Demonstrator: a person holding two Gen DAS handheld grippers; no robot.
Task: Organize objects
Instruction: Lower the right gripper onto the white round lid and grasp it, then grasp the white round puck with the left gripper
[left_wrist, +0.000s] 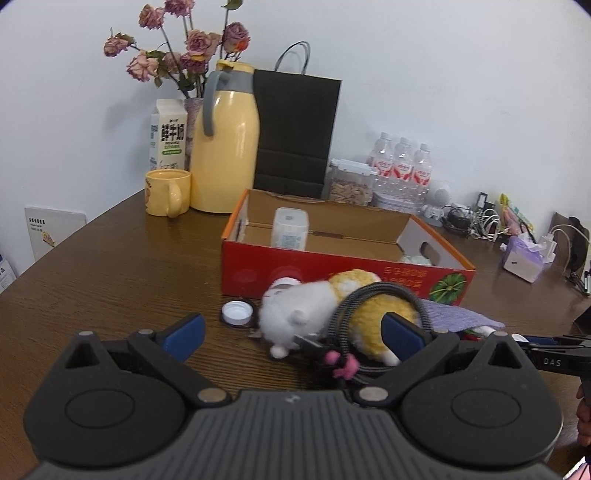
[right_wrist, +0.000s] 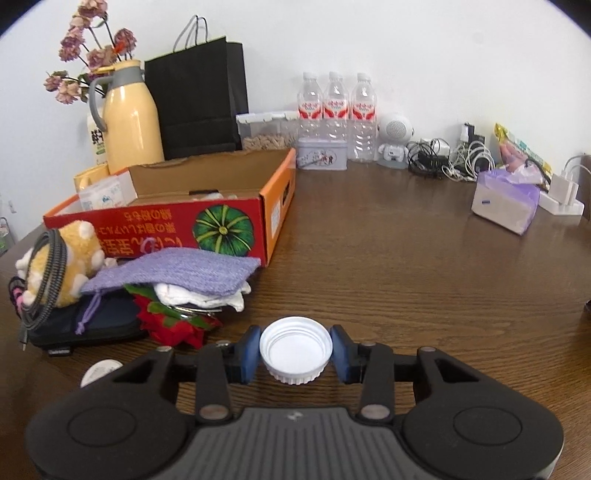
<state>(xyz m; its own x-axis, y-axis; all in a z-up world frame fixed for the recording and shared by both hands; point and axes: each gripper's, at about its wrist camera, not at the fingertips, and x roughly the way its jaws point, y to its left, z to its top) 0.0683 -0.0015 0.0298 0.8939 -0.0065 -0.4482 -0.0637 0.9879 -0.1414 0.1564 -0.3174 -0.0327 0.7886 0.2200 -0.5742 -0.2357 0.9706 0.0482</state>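
Dark wood-grain table (right_wrist: 388, 258) against a white wall; we are working near its front edge, with the clutter (water bottles, thermos jug, black paper bag) lined up along the far edge.

We are closing our right gripper (right_wrist: 295, 354) on a white screw cap (right_wrist: 295, 350), open side up. The blue pads are sitting against its ribbed rim on both sides, so we are judging this a grip, taken across the diameter because the rim is the only firm purchase on so shallow a piece. Whether the cap is lifted off the wood yet we cannot tell.

Our left gripper (left_wrist: 295, 332) is standing wide open, jaws well apart and empty, hovering over the plush toy (left_wrist: 332, 314) with the braided cable (left_wrist: 369, 314) looped around it. Another white cap (left_wrist: 237, 313) is lying just beside the toy.

Behind the pile, the red pumpkin-print carton (right_wrist: 229, 229) is sitting open-topped, already holding a white container (left_wrist: 290, 229). We are reading it as the collection box, hence loose items are heaped against its near wall, a purple knitted cloth (right_wrist: 177, 269) on top.
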